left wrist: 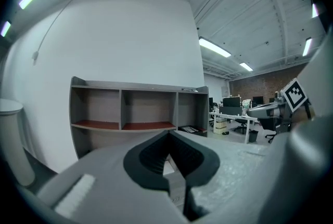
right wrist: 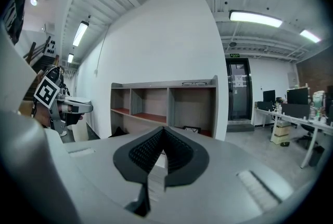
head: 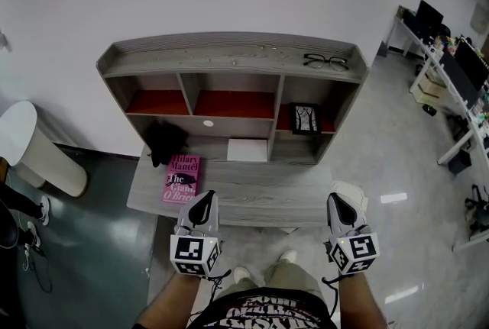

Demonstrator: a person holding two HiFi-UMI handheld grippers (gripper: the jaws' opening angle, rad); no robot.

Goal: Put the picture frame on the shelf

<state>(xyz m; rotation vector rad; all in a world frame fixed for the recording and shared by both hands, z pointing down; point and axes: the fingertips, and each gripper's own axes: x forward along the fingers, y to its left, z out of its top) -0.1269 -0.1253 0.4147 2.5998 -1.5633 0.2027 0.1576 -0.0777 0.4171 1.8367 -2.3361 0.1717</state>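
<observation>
The grey wooden shelf (head: pixel 229 60) stands on a low desk (head: pixel 252 198) against the white wall. A small black picture frame (head: pixel 305 118) stands upright in the shelf's lower right compartment, and shows in the right gripper view as the frame (right wrist: pixel 192 129). My left gripper (head: pixel 202 201) and right gripper (head: pixel 341 204) hover side by side over the desk's near edge, both shut with nothing in them, well short of the shelf. The left gripper's jaws (left wrist: pixel 168 147) and the right gripper's jaws (right wrist: pixel 163 146) meet at their tips.
A pink book (head: pixel 182 177) lies on the desk's left, beside a black bundle (head: pixel 165 141). A white sheet (head: pixel 247 149) lies at the shelf's foot. Glasses (head: pixel 325 60) rest on the shelf top. A white bin (head: pixel 30 148) stands left, office desks (head: pixel 451 83) right.
</observation>
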